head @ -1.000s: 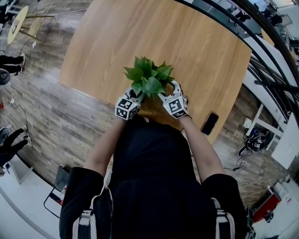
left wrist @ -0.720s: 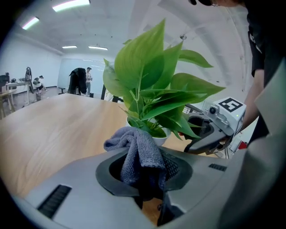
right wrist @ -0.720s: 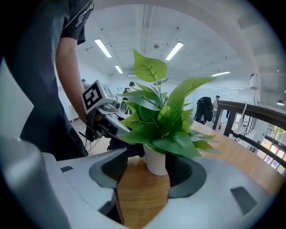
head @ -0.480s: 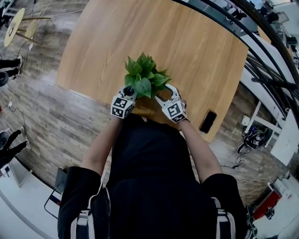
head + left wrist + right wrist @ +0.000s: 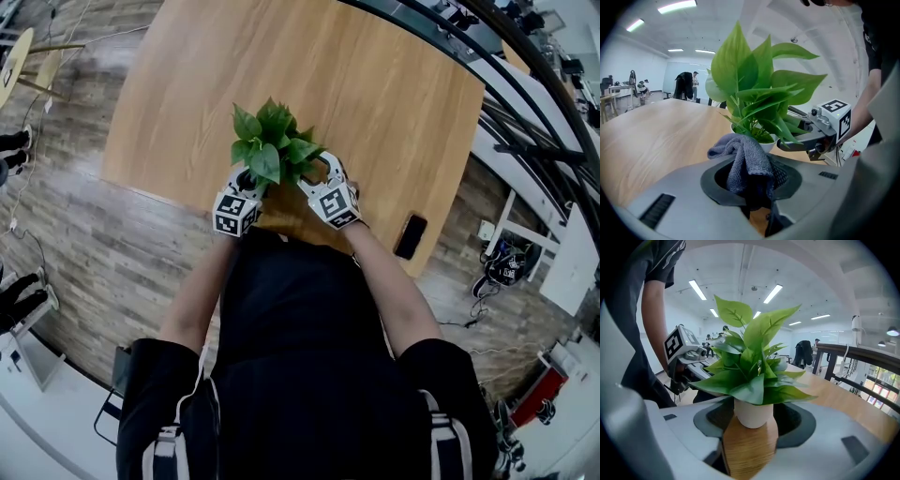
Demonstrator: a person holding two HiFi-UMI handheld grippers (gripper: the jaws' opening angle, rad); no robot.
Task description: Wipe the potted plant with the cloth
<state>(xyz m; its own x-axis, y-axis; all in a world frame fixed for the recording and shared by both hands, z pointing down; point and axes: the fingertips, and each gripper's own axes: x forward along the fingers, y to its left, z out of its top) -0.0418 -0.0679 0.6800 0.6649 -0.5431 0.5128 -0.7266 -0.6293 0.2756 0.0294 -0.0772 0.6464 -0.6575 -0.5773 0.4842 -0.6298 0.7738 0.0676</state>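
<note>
A leafy green potted plant (image 5: 270,142) in a small white pot (image 5: 753,412) stands near the front edge of the wooden table (image 5: 375,94). My left gripper (image 5: 248,180) is at the plant's left, shut on a grey cloth (image 5: 743,161). The cloth bunches up out of the jaws, right against the pot's rim under the leaves (image 5: 754,89). My right gripper (image 5: 317,174) is at the plant's right. In the right gripper view it (image 5: 751,430) stands open with the pot between its fingertips; I cannot tell whether they touch it.
A dark phone (image 5: 410,236) lies on the table's front right corner. The table stretches away behind the plant. Wood-pattern floor (image 5: 112,253) lies to the left, and a railing (image 5: 525,103) runs along the right. People stand far off in the room.
The plant and both grippers sit a little further up and left in the head view, mostly from the camera shifting. Both grippers have stayed close against the pot.
</note>
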